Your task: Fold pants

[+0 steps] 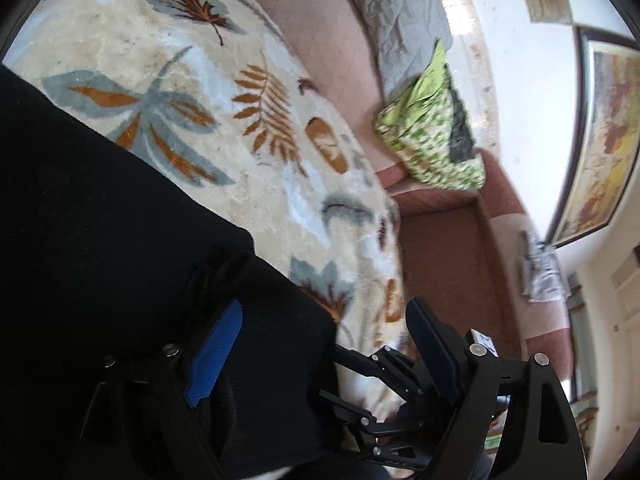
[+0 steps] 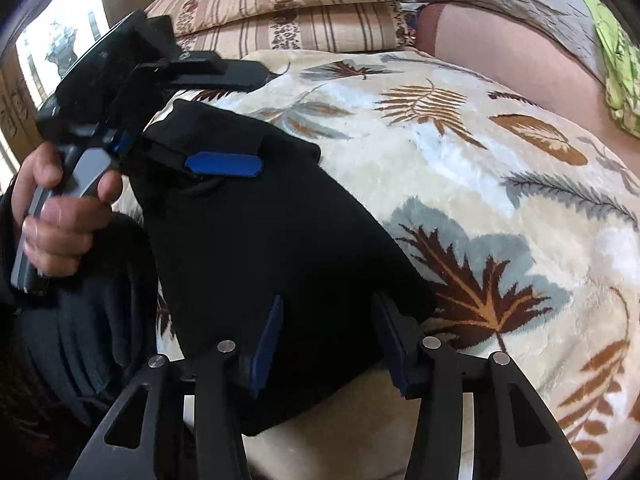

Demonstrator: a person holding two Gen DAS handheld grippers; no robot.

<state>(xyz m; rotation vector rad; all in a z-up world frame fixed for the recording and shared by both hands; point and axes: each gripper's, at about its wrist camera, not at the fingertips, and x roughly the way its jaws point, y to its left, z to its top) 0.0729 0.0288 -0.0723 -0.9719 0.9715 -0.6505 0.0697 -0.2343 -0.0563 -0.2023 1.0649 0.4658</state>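
Observation:
The black pants [image 2: 260, 248] lie folded on a cream blanket with a leaf print [image 2: 500, 184]; they also fill the left of the left wrist view [image 1: 100, 240]. My left gripper [image 1: 324, 328] is open, its blue-padded fingers [image 1: 216, 360] astride the pants' corner; it also shows in the right wrist view [image 2: 236, 120], one blue pad [image 2: 224, 165] on the cloth. My right gripper [image 2: 330, 312] is open, fingers [image 2: 268, 344] straddling the near edge of the pants.
Striped pillows [image 2: 300, 12] and a grey quilt [image 1: 404, 12] lie at the back of the pink bed [image 1: 320, 40]. A green patterned cloth [image 1: 436, 132] sits beside the quilt. Framed pictures [image 1: 600, 140] hang on the wall. The blanket's edge [image 1: 392, 280] drops off near my left gripper.

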